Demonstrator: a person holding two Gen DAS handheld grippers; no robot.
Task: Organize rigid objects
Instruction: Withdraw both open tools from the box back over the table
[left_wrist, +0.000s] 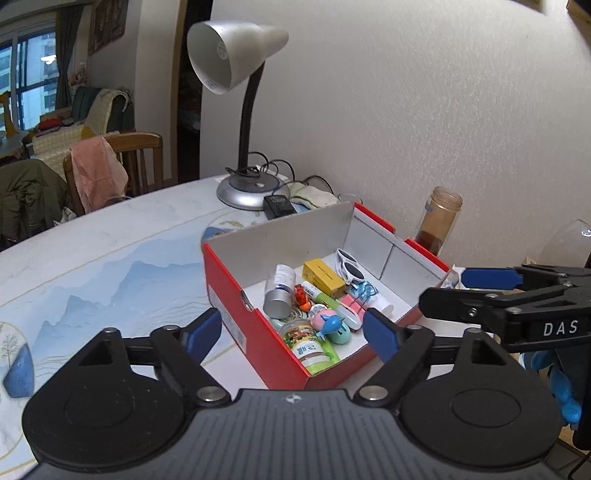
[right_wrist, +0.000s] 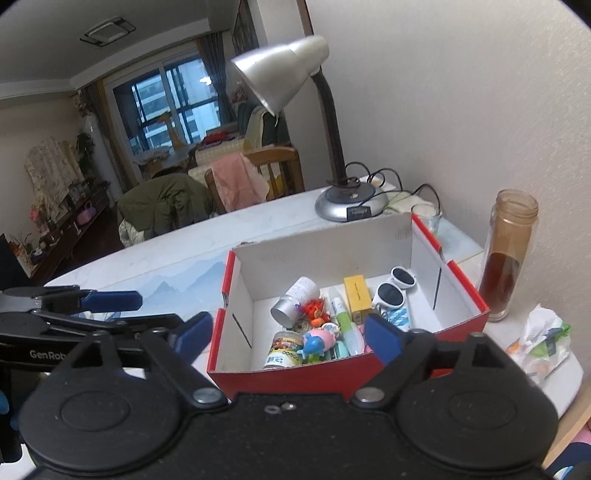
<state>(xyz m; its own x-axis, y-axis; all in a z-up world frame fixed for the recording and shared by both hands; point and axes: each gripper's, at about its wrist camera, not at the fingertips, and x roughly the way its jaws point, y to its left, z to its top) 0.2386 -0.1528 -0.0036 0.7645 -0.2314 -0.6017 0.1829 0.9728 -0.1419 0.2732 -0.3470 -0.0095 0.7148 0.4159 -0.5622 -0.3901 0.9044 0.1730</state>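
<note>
A red shoebox (left_wrist: 236, 306) (right_wrist: 465, 325) with a white inside stands on the table near the wall. In it lie a silver can (left_wrist: 279, 295) (right_wrist: 291, 299), a yellow box (left_wrist: 323, 277) (right_wrist: 357, 293), white sunglasses (left_wrist: 349, 267) (right_wrist: 395, 288), a blue dolphin toy (left_wrist: 328, 325) (right_wrist: 314, 345), a small labelled jar (left_wrist: 310, 347) (right_wrist: 282, 352) and several other small items. My left gripper (left_wrist: 291, 330) (right_wrist: 147, 310) is open and empty, just short of the box's near-left corner. My right gripper (right_wrist: 288, 332) (left_wrist: 448, 291) is open and empty at the box's near-right side.
A silver desk lamp (left_wrist: 240, 66) (right_wrist: 284, 74) with cords and a black adapter (left_wrist: 279, 205) stands behind the box. A tall jar of brown liquid (right_wrist: 509, 254) (left_wrist: 437, 221) is by the wall. A crumpled tissue pack (right_wrist: 543, 339) lies right. Chairs (left_wrist: 122, 162) stand beyond the table.
</note>
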